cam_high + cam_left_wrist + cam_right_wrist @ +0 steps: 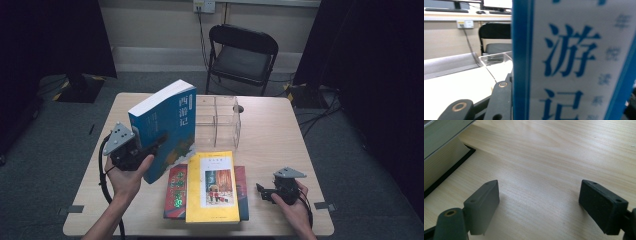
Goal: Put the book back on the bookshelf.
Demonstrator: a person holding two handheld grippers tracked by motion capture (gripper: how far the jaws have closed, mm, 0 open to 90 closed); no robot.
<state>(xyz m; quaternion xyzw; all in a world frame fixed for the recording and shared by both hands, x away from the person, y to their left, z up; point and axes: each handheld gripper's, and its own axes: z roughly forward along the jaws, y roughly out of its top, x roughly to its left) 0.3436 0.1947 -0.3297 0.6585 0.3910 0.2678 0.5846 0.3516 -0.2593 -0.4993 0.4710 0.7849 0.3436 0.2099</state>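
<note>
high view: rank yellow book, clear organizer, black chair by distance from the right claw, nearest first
From the right claw:
1. Yellow book, just to its left, on top of the red book.
2. Clear organizer, mid-table, farther back and left.
3. Black chair, beyond the table's far edge.

The pale wooden table bears a clear organizer and stacked books.

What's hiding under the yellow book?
A red book lies under the yellow book, poking out on both sides. Its middle is covered, so most of its cover can't be seen. Both lie on the table.
</note>
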